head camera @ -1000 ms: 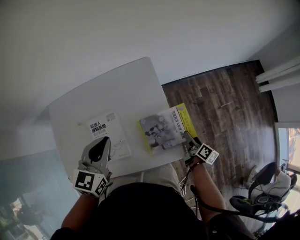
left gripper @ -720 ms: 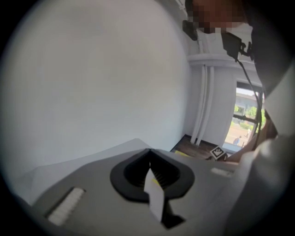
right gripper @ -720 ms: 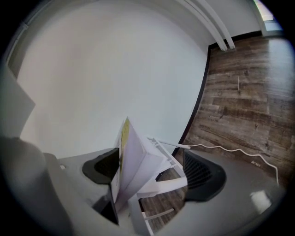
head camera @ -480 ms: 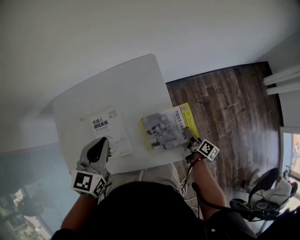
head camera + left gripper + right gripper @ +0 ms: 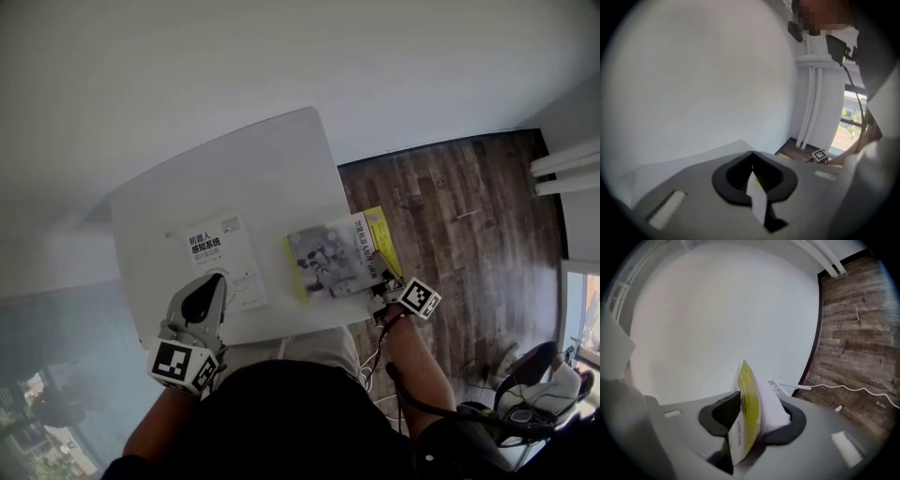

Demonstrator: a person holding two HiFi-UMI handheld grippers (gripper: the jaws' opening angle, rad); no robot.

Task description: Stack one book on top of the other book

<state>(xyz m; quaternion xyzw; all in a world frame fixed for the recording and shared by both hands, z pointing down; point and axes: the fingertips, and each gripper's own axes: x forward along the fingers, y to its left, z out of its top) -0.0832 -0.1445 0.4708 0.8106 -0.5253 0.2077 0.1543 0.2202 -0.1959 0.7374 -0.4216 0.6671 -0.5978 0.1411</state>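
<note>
Two books lie side by side on the white table [image 5: 253, 178]: a white book [image 5: 223, 255] at the left and a grey and yellow book [image 5: 336, 258] at the right. My right gripper [image 5: 380, 281] is at the near right corner of the grey and yellow book [image 5: 747, 394]. The jaws of that right gripper [image 5: 761, 401] are closing, with the book's pages and yellow cover filling the gap between them. My left gripper [image 5: 214, 281] rests at the white book's near edge. In the left gripper view, the left gripper [image 5: 752, 157] has its jaws together, with only a thin white sliver in the slit.
Dark wood floor [image 5: 450, 206] lies beyond the table's right edge, with a white cable [image 5: 843, 387] running across it. A chair and gear [image 5: 525, 394] stand at the lower right. A pale wall fills the far side. The person's lap is against the table's near edge.
My right gripper has slid in along the grey and yellow book's near right corner. The left gripper has stayed at the white book.
</note>
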